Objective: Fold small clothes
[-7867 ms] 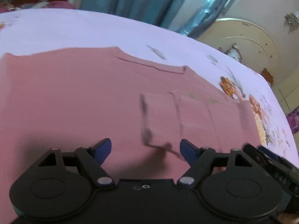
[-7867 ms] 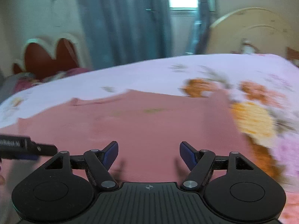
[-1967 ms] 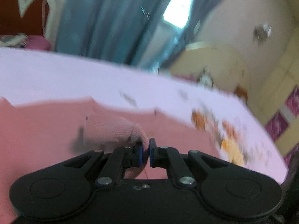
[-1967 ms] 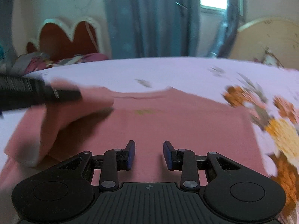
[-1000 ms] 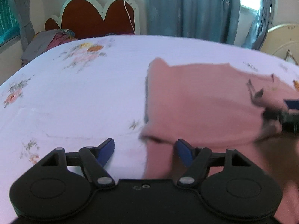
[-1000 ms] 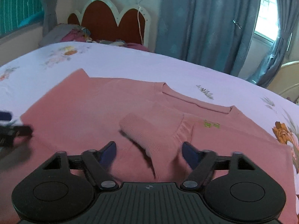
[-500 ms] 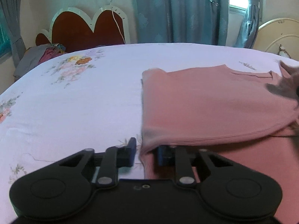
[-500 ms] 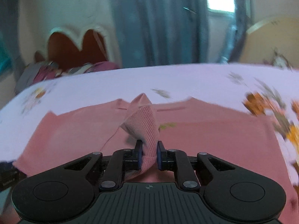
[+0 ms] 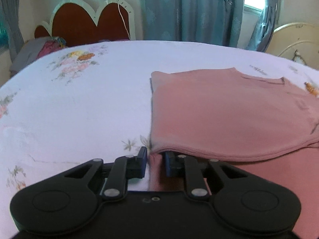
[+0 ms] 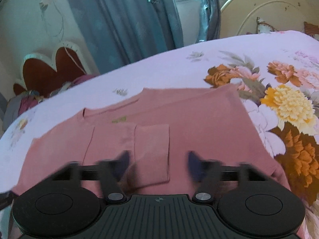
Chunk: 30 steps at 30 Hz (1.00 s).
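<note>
Pink knit sweater (image 10: 199,119) lies flat on the floral bed sheet (image 9: 79,109), toward the bed's near edge, its sleeve (image 10: 152,151) folded across the chest. We see the left tongs (image 9: 155,162) pinching the sweater's folded edge. The right tongs (image 10: 157,165) have just been opening; their jaws stand apart either side of the sleeve, gripping nothing.

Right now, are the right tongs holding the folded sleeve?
No, the right tongs stand open, and the folded sleeve lies flat on the pink sweater.
</note>
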### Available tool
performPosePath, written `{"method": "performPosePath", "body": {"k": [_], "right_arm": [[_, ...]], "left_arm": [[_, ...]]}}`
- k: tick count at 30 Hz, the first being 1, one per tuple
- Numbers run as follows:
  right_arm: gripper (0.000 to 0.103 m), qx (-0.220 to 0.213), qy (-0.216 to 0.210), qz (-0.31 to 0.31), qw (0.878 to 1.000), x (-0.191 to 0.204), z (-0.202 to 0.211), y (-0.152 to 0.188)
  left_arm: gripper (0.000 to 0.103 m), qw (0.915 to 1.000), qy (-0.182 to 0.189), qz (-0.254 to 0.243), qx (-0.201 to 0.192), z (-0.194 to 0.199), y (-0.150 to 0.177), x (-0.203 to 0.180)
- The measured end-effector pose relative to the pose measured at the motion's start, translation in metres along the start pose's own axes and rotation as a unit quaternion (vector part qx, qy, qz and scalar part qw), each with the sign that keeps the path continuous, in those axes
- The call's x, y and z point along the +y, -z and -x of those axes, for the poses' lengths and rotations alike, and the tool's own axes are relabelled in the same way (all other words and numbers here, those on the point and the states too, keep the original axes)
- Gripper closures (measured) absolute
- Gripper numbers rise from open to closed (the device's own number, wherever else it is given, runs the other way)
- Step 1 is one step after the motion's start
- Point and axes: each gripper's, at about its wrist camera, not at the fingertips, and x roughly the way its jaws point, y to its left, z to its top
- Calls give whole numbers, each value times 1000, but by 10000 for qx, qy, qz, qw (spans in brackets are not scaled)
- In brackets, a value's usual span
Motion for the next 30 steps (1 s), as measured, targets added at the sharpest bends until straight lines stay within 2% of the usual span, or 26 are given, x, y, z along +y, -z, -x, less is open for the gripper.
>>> {"method": "performPosePath", "body": {"k": [2, 3, 5, 7, 9, 11, 13, 14, 16, 18, 20, 21, 22, 24, 27, 29, 30], "right_arm": [[37, 234, 11, 106, 9997, 3, -10, 2], [37, 388, 54, 108, 9992, 4, -16, 4], [56, 507, -31, -1, 9987, 4, -20, 9], [79, 441, -43, 152, 9989, 10, -17, 12], [96, 351, -40, 335, 9988, 14, -12, 13], [97, 209, -64, 339, 9992, 10, -2, 12], [101, 111, 191, 449, 9987, 6, 4, 12], [101, 219, 312, 518, 9979, 2, 1, 14], [101, 521, 149, 497, 9973, -7, -5, 16], [100, 313, 125, 412, 9986, -9, 2, 12], [82, 153, 14, 269, 9995, -11, 6, 4], [49, 79, -23, 182, 9998, -12, 5, 0], [34, -3, -22, 129, 9999, -10, 4, -4], [34, -23, -81, 166, 9998, -5, -5, -12], [34, 77, -84, 108, 9999, 1, -27, -20], [44, 196, -100, 18, 9998, 4, -42, -22], [56, 286, -95, 21, 9995, 6, -50, -22]], "left_arm": [[75, 9998, 161, 112, 17, 8, 0, 2], [75, 9997, 200, 130, -2, 12, 0, 3], [73, 9996, 248, 139, -17, 20, -2, 3], [73, 9993, 279, 233, -55, 25, -4, 6], [73, 9989, 312, 358, -53, 24, -9, 8], [73, 9982, 350, 483, -46, 22, -14, 8], [73, 9981, 376, 472, -76, 20, -17, 5], [73, 9982, 389, 454, -83, 20, -19, 3], [73, 9982, 441, 408, -85, 17, -22, 0], [70, 9985, 415, 356, -99, 12, -28, -2], [65, 9982, 398, 450, -67, 2, -39, 0], [61, 9979, 398, 499, -54, -3, -44, 0], [59, 9978, 397, 536, -42, -9, -50, 1], [55, 9972, 399, 624, -27, -19, -59, 3], [55, 9959, 425, 803, 13, -39, -73, 7], [55, 9949, 464, 893, 66, -52, -79, 9], [55, 9946, 484, 915, 99, -58, -81, 9]]}}
